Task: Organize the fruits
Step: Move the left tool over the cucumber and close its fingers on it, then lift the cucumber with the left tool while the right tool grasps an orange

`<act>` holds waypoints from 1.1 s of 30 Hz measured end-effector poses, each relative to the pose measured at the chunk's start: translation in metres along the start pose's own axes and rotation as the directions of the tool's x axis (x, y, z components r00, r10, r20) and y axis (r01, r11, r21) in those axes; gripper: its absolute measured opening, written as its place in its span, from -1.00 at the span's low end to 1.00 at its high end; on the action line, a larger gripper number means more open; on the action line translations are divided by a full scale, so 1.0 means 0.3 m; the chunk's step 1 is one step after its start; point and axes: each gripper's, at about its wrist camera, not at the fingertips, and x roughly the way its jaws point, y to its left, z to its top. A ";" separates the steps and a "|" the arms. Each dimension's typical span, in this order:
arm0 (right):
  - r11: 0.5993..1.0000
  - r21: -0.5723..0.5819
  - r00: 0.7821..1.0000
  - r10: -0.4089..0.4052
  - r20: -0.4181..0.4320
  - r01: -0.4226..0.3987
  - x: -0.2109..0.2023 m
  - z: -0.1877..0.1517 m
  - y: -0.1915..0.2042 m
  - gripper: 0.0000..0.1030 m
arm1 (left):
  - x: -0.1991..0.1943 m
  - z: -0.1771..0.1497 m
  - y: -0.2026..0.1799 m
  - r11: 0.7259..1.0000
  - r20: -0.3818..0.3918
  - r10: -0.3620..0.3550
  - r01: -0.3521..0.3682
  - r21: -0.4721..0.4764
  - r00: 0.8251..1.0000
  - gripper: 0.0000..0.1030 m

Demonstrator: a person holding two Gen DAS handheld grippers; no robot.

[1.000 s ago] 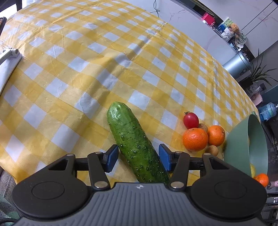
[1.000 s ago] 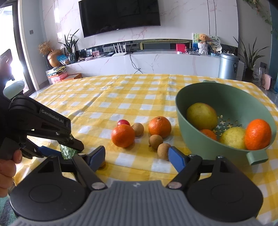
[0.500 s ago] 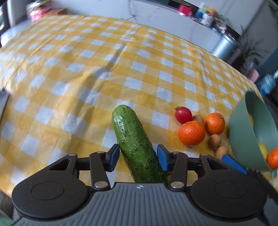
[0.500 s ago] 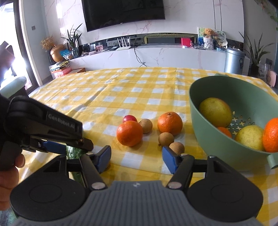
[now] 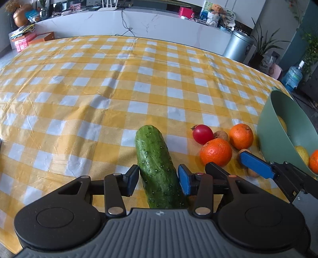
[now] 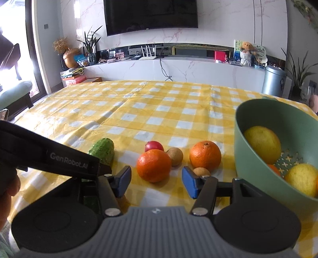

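Note:
A green cucumber [image 5: 157, 168] lies between the blue pads of my left gripper [image 5: 158, 179], which is shut on it; its far tip shows in the right wrist view [image 6: 102, 149]. Right of it on the yellow checked cloth [image 5: 119, 89] are two oranges [image 5: 215, 151] [image 5: 240, 136], a red tomato [image 5: 202, 134] and small brown fruits [image 5: 221, 135]. My right gripper [image 6: 156, 181] is open and empty just in front of the near orange [image 6: 154, 167]. A green colander bowl [image 6: 258, 111] at the right holds lemons [image 6: 262, 141] and oranges.
The table's far half is bare cloth. Beyond it stand a white counter [image 6: 178, 69], a TV [image 6: 152, 15], a metal bin [image 6: 275, 79] and plants. The left gripper's body [image 6: 49, 156] crosses the right wrist view at lower left.
The left gripper's pads have closed in on the cucumber and its view has tilted up and swung right. The right gripper has moved forward toward the near orange and narrowed a little.

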 end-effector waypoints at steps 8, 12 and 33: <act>1.000 -0.021 1.000 0.008 -0.008 -0.009 0.038 -0.001 0.006 0.00 | 0.017 -0.010 0.027 0.997 0.004 -0.032 0.033 -0.070 0.999 -0.01; 1.000 -0.013 1.000 0.016 -0.006 -0.016 0.041 -0.003 0.003 -0.02 | 0.018 -0.013 0.039 0.995 0.012 -0.042 0.043 -0.092 0.999 0.02; 1.000 -0.013 1.000 0.018 -0.003 -0.018 0.034 -0.007 0.004 -0.22 | -0.011 -0.033 0.006 0.998 0.072 -0.039 0.042 -0.042 0.997 -0.11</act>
